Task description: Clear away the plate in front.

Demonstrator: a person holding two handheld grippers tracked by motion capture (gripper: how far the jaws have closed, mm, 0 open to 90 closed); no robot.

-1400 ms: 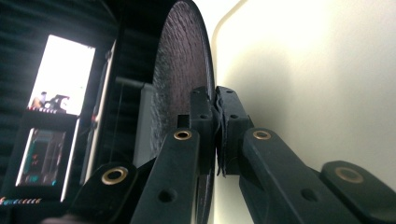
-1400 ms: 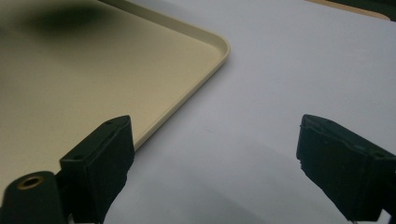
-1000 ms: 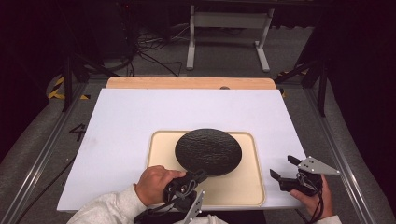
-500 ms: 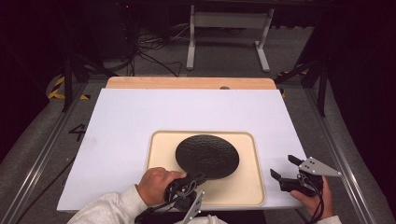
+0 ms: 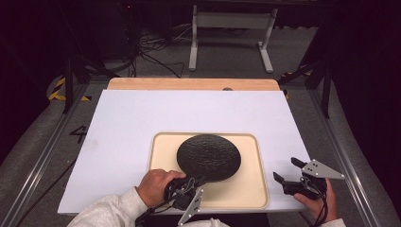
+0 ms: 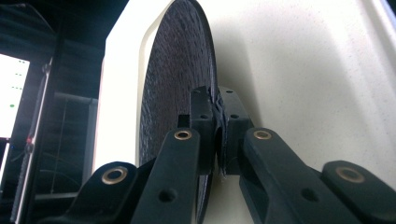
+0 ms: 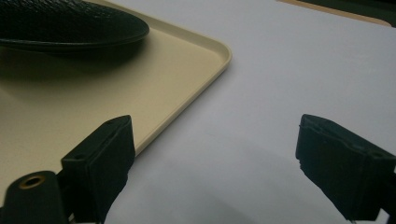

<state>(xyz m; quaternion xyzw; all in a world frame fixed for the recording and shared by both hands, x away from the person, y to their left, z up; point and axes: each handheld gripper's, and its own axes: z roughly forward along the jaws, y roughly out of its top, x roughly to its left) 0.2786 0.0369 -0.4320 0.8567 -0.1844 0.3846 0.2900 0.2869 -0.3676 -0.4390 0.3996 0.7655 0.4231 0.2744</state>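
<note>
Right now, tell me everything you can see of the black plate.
The black plate is round, shallow and dark all over, with a rough, pebbled surface and a thin rim. It sits over the beige tray, roughly level, casting a shadow beneath it in the right gripper view, so it looks lifted rather than flat down. The left gripper is clamped on its near rim, one jaw on each face. Nothing lies on it.

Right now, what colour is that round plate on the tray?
Black, with a rough pebbled texture. The plate shows best in the high view.
</note>
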